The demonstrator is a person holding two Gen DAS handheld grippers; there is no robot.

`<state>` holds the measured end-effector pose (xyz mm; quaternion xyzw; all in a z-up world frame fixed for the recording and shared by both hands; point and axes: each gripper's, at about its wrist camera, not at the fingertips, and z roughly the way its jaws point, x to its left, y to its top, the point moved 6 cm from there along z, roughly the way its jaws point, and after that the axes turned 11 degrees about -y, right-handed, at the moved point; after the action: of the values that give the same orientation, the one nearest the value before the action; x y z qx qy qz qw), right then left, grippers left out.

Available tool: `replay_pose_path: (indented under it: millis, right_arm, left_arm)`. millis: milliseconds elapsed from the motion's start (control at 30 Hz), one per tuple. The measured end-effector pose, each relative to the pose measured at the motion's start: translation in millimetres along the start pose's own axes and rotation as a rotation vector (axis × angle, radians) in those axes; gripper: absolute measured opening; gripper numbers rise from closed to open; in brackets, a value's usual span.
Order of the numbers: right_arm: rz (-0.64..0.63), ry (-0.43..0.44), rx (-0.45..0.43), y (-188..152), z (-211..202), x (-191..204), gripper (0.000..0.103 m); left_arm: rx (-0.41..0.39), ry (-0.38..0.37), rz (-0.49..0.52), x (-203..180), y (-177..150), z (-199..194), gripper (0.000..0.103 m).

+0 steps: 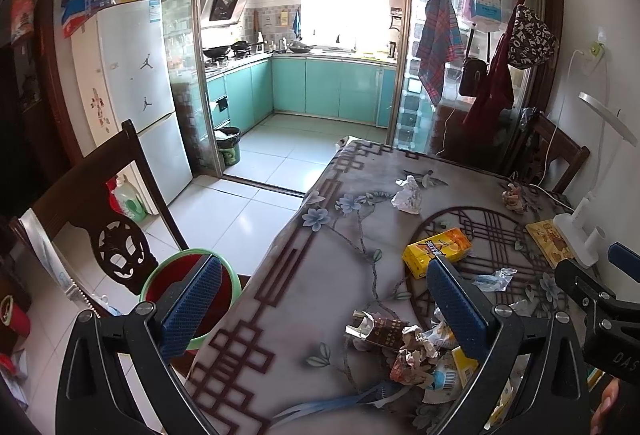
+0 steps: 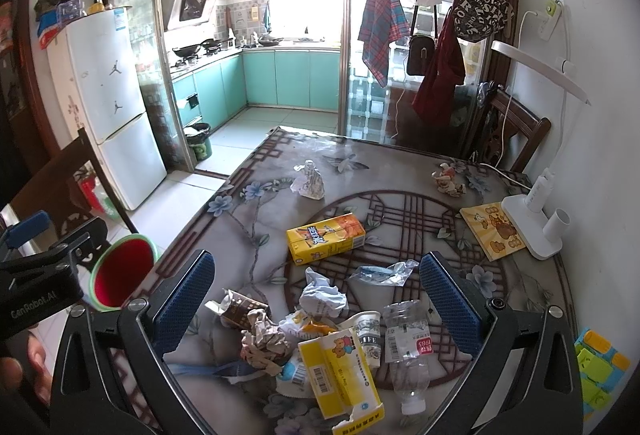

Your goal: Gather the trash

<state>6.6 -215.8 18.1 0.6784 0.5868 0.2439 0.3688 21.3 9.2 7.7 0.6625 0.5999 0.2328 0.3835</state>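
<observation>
Trash lies on the patterned table point(image 2: 400, 163): a yellow juice carton point(image 2: 326, 238), a torn yellow box point(image 2: 340, 375), a clear plastic bottle point(image 2: 410, 347), a paper cup point(image 2: 366, 331), crumpled paper point(image 2: 264, 339), a white paper wad point(image 2: 322, 297) and a clear wrapper point(image 2: 384, 272). A far wad point(image 2: 310, 180) lies alone. My right gripper point(image 2: 316, 303) is open above the pile. My left gripper point(image 1: 324, 309) is open over the table's left edge, the pile point(image 1: 416, 351) by its right finger. A red bin with a green rim point(image 2: 122, 275) stands left of the table, also in the left wrist view point(image 1: 180, 275).
A white desk lamp base point(image 2: 532, 227) and a yellow booklet point(image 2: 492, 231) sit at the table's right by the wall. Dark wooden chairs stand at the left point(image 1: 100, 219) and far right point(image 2: 516, 131). A small figurine point(image 2: 448, 181) sits far right. A fridge point(image 2: 108, 103) stands left.
</observation>
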Motion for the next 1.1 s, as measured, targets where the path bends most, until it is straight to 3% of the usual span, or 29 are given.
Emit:
replay_pose_path:
  millis: [467, 700, 900, 1033, 1100]
  right_arm:
    - [0.012, 0.001, 0.016, -2, 8, -3, 0.103]
    - [0.017, 0.036, 0.067, -13, 23, -16, 0.103]
    - [-0.058, 0.170, 0.203, -45, 55, -3, 0.101]
    - [-0.164, 0.295, 0.336, -83, 85, 43, 0.081]
    - [-0.212, 0.320, 0.383, -101, 99, 64, 0.079]
  left_arm:
    - [0.012, -0.002, 0.004, -1, 0, 7, 0.103]
    - [0.038, -0.019, 0.001, -4, -4, 20, 0.103]
    - [0.105, -0.043, -0.042, 9, -23, 46, 0.102]
    - [0.147, -0.020, -0.065, 28, -37, 66, 0.102]
    - [0.167, -0.013, -0.075, 35, -44, 74, 0.102]
